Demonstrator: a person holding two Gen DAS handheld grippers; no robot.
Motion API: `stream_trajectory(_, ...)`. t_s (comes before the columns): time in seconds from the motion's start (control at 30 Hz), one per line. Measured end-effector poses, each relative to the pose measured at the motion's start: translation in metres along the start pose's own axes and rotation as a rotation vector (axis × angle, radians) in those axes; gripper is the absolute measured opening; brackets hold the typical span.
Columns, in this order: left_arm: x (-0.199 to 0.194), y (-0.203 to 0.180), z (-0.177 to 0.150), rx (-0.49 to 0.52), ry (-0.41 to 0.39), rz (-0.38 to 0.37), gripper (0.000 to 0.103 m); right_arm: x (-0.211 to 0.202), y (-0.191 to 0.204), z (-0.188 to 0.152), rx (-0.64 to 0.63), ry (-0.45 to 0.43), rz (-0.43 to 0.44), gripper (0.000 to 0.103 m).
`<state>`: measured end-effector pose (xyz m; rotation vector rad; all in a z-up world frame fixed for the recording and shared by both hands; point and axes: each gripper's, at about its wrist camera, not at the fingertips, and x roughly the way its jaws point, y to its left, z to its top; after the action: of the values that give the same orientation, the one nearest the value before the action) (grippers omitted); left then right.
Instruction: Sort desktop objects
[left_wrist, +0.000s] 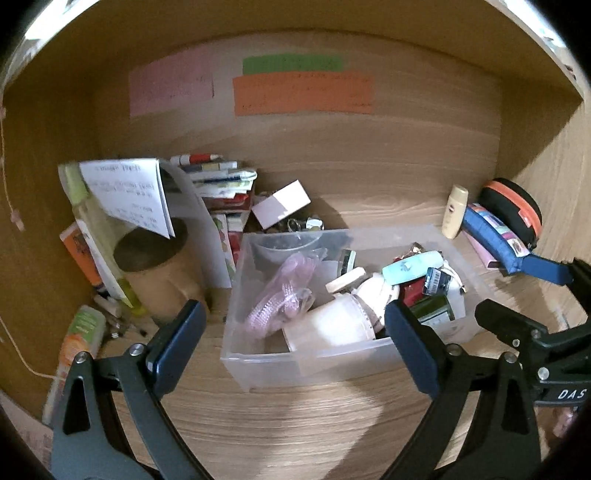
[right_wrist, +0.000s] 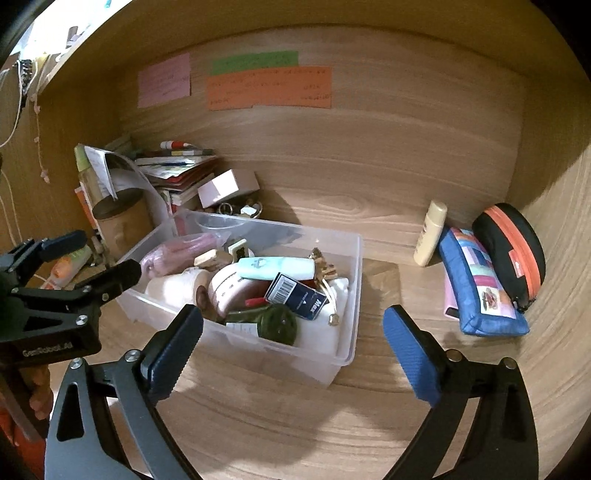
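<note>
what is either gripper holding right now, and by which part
Nothing. The left gripper and right gripper are both open and empty, hanging short of the clear bin.

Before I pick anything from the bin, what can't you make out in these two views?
- Sticky notes, both views: writing too small.
- Clear bin bottom layer: buried under piled items.
- Book stack, left wrist view: partly behind a drooping paper sheet.
- Pink item, right wrist view: mostly hidden behind the blue pouch.
</note>
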<state>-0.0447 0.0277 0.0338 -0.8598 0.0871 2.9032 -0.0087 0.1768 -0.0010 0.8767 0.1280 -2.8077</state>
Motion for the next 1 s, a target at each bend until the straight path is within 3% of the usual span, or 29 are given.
stream_trajectory(0.23, 0.01, 0.007, -0.001, -0.041, 0.009, -0.011, 0.098, 0.007, 0.003, -0.003, -0.028, -0.013, -0.014, 0.098)
stream_trajectory(1.0, -0.001, -0.009, 0.001, 0.022, -0.019, -0.008, 0.098, 0.004, 0.0, -0.007, -0.021, -0.025, 0.016, 0.098)
